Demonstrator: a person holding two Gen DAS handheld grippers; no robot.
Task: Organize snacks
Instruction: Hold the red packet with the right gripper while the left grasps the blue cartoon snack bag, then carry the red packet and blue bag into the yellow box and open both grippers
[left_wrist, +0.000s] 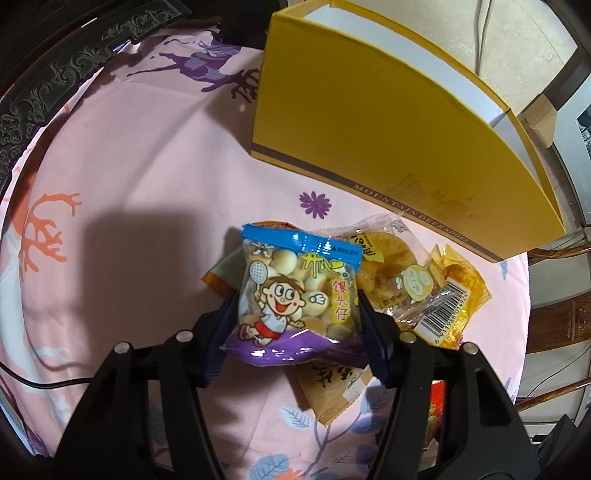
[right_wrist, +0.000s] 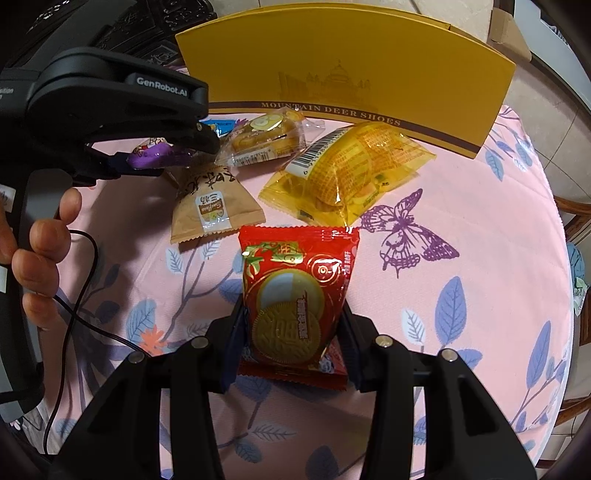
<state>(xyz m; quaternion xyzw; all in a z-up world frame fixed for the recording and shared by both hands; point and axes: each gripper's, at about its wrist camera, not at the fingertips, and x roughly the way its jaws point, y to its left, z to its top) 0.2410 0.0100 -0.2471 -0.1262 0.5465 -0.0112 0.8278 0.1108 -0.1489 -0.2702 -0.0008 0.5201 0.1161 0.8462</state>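
My left gripper (left_wrist: 297, 312) is shut on a blue and purple cartoon packet of small round biscuits (left_wrist: 299, 291), held above the pink tablecloth. In the right wrist view the left gripper (right_wrist: 159, 155) shows at upper left with that packet (right_wrist: 155, 153). My right gripper (right_wrist: 293, 319) is shut on a red packet with a golden round biscuit picture (right_wrist: 295, 295). A yellow shoe box (left_wrist: 388, 122) stands behind the snacks; it also shows in the right wrist view (right_wrist: 343, 70). A clear cake packet (right_wrist: 264, 142), a yellow packet (right_wrist: 351, 170) and a brown paper packet (right_wrist: 210, 203) lie on the cloth.
The round table carries a pink floral tablecloth (right_wrist: 461, 295). A black cable (right_wrist: 81, 295) runs over its left side. A dark carved furniture edge (left_wrist: 44, 96) lies far left. Wooden chair parts (left_wrist: 554, 317) stand past the table's right rim.
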